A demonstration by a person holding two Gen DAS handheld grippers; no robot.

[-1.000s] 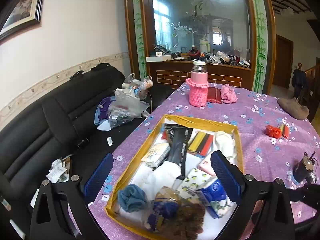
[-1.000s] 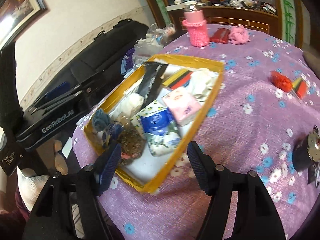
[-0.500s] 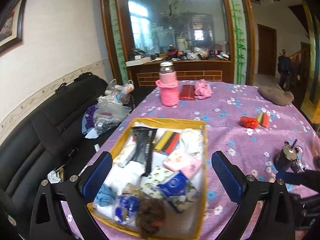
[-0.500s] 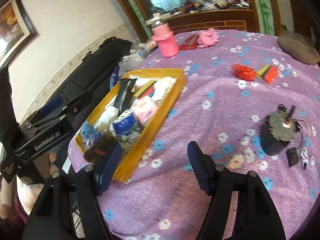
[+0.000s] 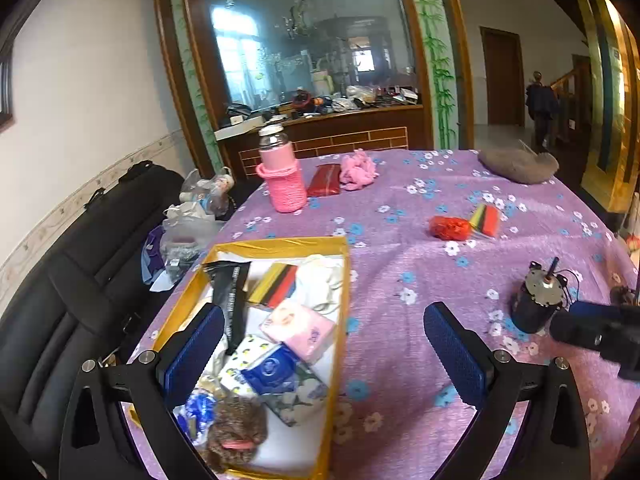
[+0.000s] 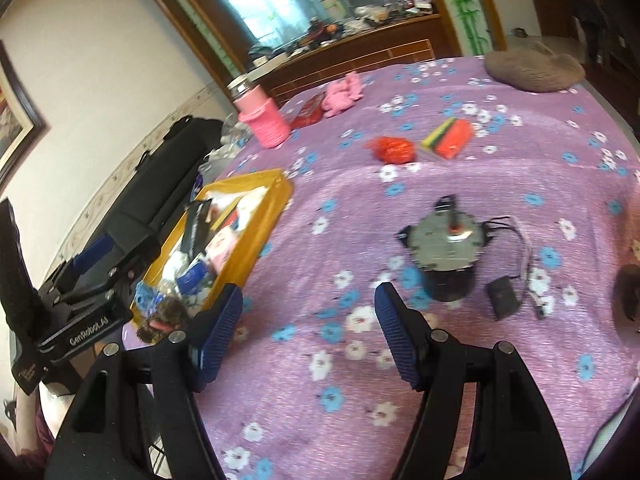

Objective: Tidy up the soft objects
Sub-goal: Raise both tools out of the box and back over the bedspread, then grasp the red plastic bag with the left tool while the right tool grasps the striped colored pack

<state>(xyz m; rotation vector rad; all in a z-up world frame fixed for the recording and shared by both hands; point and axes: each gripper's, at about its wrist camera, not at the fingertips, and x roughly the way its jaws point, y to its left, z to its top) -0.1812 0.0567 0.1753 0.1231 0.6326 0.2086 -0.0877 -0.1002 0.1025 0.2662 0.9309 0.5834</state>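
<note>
Both views have swung right since the earlier frames, so the yellow box (image 5: 280,248) that sat dead centre now sits lower left in the left view and off at the left edge in the right one.

Left tool (image 5: 324,344) is spread wide open with nothing in it; one blue pad hangs over the box, the other over bare purple tabletop (image 5: 400,360). Right tool (image 6: 308,332) is open too, empty, hovering above the cloth just right of the box.

The box is packed: pink tissue pack (image 5: 297,330), blue pack (image 5: 270,370), striped sponge (image 5: 276,284), a brown fuzzy thing (image 5: 236,432) at its near end.

Further out, soft stuff still loose on the cloth: red bundle (image 5: 449,227) touching or nearly touching another striped sponge (image 5: 486,220) at centre right, pink fluffy cloth (image 5: 357,169) beside a red pouch (image 5: 326,180) up top, brown slipper (image 5: 516,165) upper right. A small motor (image 6: 446,256) with wires stands just right of the right tool. Pink bottle (image 5: 282,178) stands upright beyond the box.
</note>
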